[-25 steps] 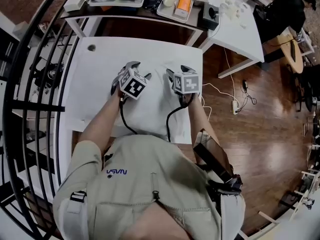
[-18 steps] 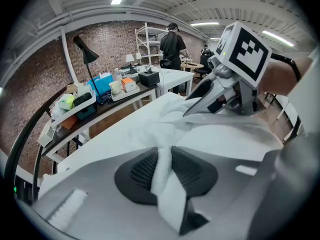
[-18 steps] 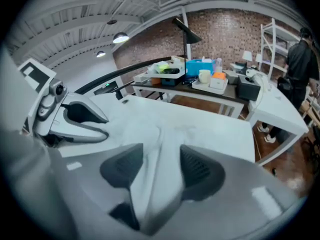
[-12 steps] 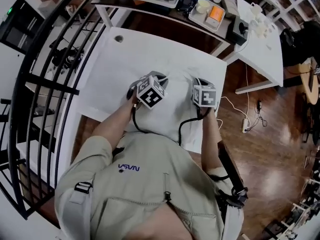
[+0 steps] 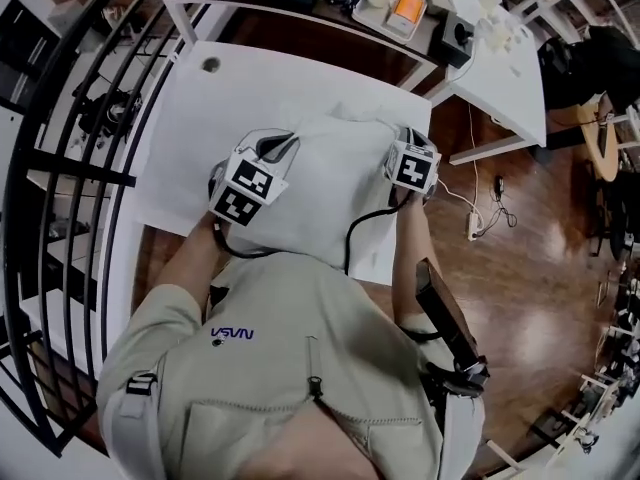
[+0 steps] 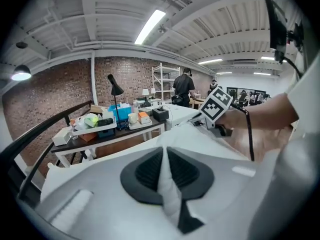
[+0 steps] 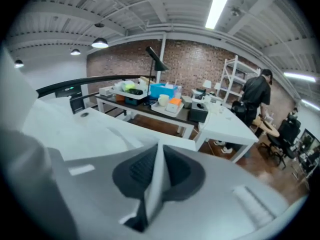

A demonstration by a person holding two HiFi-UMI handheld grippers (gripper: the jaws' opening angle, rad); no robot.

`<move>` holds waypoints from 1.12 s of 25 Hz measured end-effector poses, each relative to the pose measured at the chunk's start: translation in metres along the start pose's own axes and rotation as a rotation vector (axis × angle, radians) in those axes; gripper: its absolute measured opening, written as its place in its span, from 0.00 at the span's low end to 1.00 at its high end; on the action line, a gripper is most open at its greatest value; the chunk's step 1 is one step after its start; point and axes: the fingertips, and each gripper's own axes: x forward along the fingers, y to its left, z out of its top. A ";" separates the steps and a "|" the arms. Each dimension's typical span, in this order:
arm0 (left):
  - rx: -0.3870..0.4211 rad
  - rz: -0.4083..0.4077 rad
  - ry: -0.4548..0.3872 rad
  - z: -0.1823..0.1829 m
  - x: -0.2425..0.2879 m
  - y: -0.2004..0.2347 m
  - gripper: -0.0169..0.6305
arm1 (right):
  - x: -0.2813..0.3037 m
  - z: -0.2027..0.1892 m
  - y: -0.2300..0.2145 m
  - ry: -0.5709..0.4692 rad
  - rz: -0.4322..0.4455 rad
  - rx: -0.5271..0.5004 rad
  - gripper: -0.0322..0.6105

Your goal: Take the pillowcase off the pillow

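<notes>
Double pinch on the pillowcase (image 5: 330, 183) over the white table (image 5: 190, 108).
Noted left gripper (image 5: 279, 146) with jaws just closed down, clenched on a thin upright fold of white cloth. Same at right gripper (image 5: 402, 140): jaws just closed, pads tight on a fold at the opposite side. Found the pillowcase as a puffed white bulk spanning the two grippers, at the table's near side, close to the person's chest. Could not separate pillow from case in any view. Logged a dark side table (image 7: 145, 108) carrying trays, beyond the white one.
</notes>
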 end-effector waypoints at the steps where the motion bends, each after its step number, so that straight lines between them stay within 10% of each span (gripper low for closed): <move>1: -0.012 0.007 -0.006 0.000 -0.001 0.002 0.06 | 0.003 -0.007 -0.012 0.020 -0.035 0.020 0.07; 5: -0.053 0.065 -0.049 0.003 -0.010 0.021 0.06 | 0.018 -0.056 -0.054 0.135 -0.092 0.110 0.07; 9: -0.063 0.090 -0.079 0.008 -0.008 0.036 0.06 | 0.027 -0.084 -0.029 0.103 0.115 0.085 0.09; 14: -0.057 0.077 -0.116 0.027 0.001 0.036 0.06 | 0.006 -0.074 0.007 -0.033 0.288 0.134 0.35; 20: -0.112 0.069 -0.178 0.045 0.017 0.050 0.06 | -0.066 -0.068 -0.018 -0.194 0.210 0.262 0.35; 28: 0.065 0.021 -0.026 0.027 0.074 0.040 0.15 | -0.093 -0.180 0.003 0.024 0.125 0.367 0.35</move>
